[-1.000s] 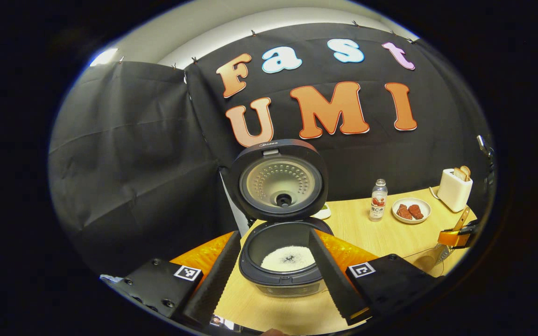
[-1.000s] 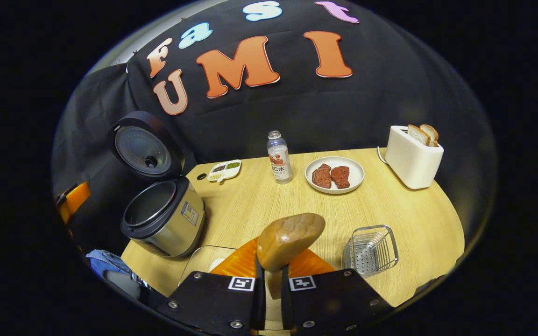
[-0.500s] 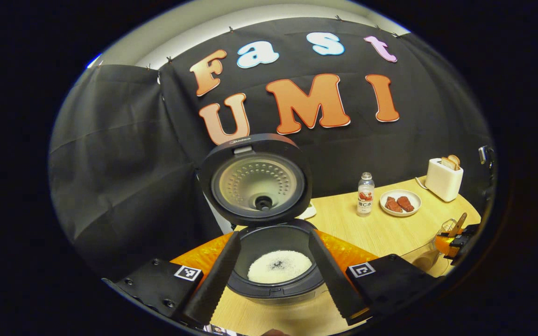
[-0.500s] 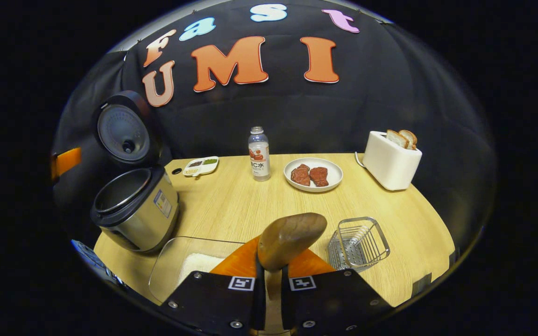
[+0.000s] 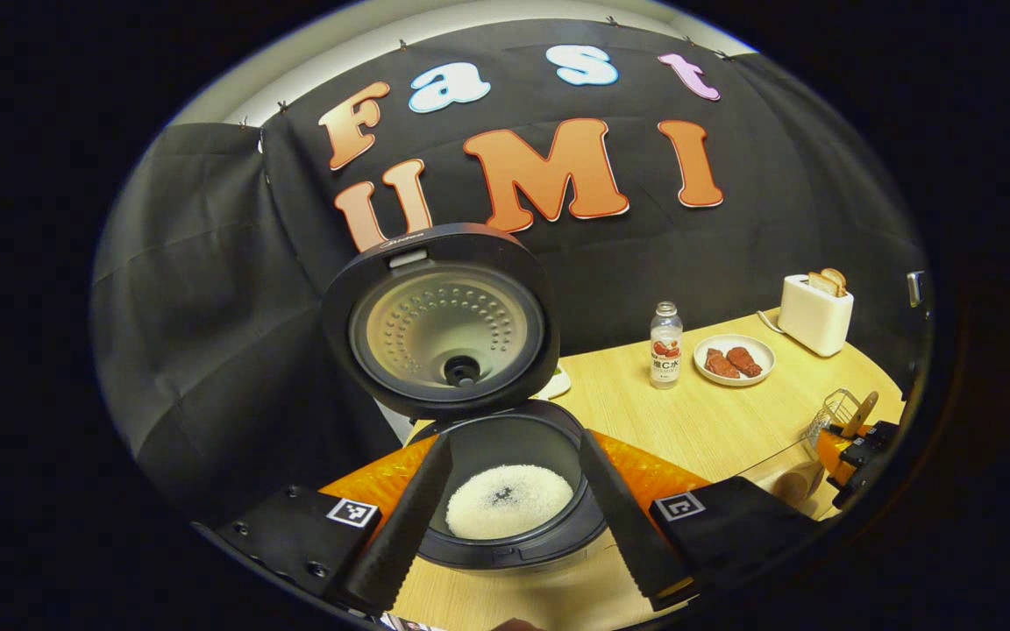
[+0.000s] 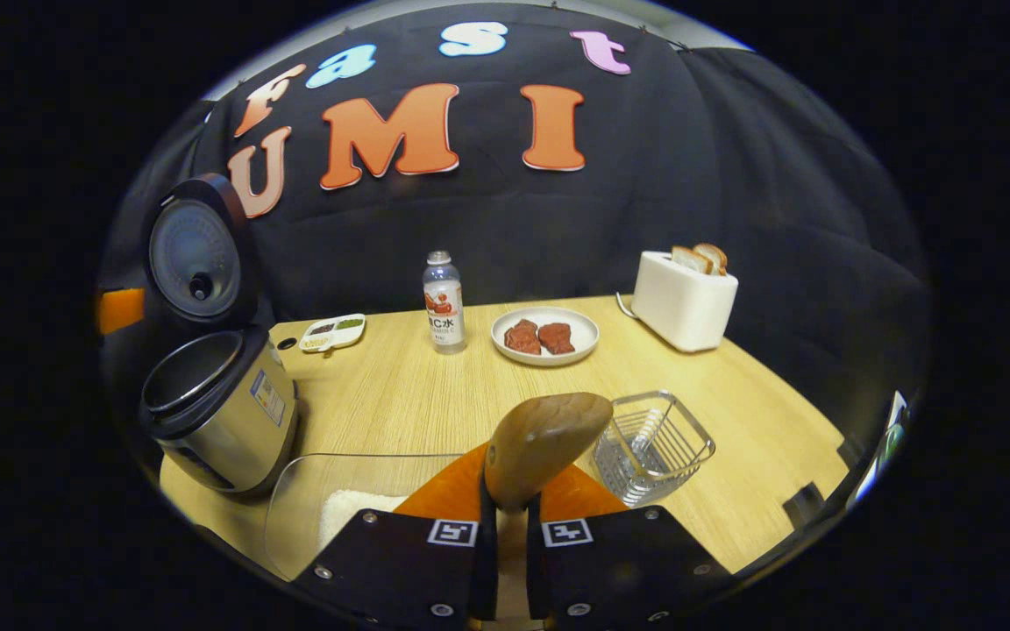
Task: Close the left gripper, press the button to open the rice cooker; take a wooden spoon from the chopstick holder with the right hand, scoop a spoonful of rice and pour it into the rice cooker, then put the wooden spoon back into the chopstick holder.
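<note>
On the wooden table (image 6: 400, 394) the rice cooker (image 6: 217, 412) stood at the left edge with its lid (image 6: 194, 256) raised upright behind the pot. From the left gripper view, the left gripper (image 5: 509, 526) hung just in front of the cooker with its two fingers spread wide, and nothing was between them. Between those fingers the open pot (image 5: 509, 486) was visible, and a layer of white rice (image 5: 508, 513) lay on its bottom.

The right gripper (image 6: 505, 535) was pressed together on the handle of the wooden spoon (image 6: 544, 443), and the bowl of the spoon pointed forward and up, above the table. If any rice was on the spoon, I could not tell. Just below and left of this gripper stood a clear container (image 6: 338, 504) with some rice inside. To the right of the spoon, near it, stood the wire chopstick holder (image 6: 656, 443); I could not tell what was in it.

Farther back on the table stood a bottle (image 6: 444, 302), a plate (image 6: 546, 336) with two pieces of red meat, a white toaster (image 6: 683, 300) with two bread slices in it, and a small divided dish (image 6: 334, 331) near the cooker. From the left gripper view, the right gripper with the spoon appeared small at the far right edge, beside the chopstick holder.
</note>
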Tool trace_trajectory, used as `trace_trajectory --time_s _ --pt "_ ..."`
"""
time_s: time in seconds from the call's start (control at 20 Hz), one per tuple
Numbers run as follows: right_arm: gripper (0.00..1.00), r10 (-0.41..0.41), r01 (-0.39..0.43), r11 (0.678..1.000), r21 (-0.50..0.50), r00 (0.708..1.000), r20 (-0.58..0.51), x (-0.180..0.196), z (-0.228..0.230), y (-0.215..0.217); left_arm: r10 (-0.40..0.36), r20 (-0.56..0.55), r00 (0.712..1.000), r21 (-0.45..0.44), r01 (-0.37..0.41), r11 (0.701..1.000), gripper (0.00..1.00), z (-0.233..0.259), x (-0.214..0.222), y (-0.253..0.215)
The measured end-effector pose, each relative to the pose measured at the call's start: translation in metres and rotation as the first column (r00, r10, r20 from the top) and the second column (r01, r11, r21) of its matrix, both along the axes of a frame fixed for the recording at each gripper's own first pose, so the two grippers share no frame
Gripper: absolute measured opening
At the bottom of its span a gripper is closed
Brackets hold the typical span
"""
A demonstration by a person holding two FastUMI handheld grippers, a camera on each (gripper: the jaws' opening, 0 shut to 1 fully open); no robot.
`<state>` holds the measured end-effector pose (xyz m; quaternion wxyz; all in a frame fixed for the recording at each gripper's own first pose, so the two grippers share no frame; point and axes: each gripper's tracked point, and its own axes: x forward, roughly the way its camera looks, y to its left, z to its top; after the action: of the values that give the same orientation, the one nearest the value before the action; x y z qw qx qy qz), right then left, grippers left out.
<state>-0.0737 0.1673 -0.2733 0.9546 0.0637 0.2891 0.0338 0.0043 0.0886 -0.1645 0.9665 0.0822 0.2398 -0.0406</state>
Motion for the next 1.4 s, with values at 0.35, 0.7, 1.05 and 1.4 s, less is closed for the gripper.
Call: trace_trajectory --time_s 0.35,0.7,1.05,1.4 --pt "0.13 0.011 -0.011 1.000 0.020 0.999 -0.034 -0.015 -0.009 0.006 -0.008 -0.011 1.000 -0.002 0.008 1.000 0.99 -0.005 -0.003 -0.006" --pt "0.11 0.044 -0.030 0.993 0.113 0.990 -0.131 -0.020 -0.017 0.028 0.020 -0.023 1.000 0.001 -0.020 1.000 0.98 -0.008 -0.007 0.005" --pt "0.10 0.101 -0.082 0.989 0.127 0.983 -0.153 -0.005 -0.017 0.051 0.054 -0.030 0.998 -0.001 -0.055 0.999 0.99 -0.012 -0.011 0.022" --pt "0.11 0.120 -0.079 0.975 0.206 0.974 -0.194 -0.015 -0.018 0.064 0.091 -0.044 0.995 -0.011 -0.092 0.996 0.90 -0.019 -0.011 0.039"
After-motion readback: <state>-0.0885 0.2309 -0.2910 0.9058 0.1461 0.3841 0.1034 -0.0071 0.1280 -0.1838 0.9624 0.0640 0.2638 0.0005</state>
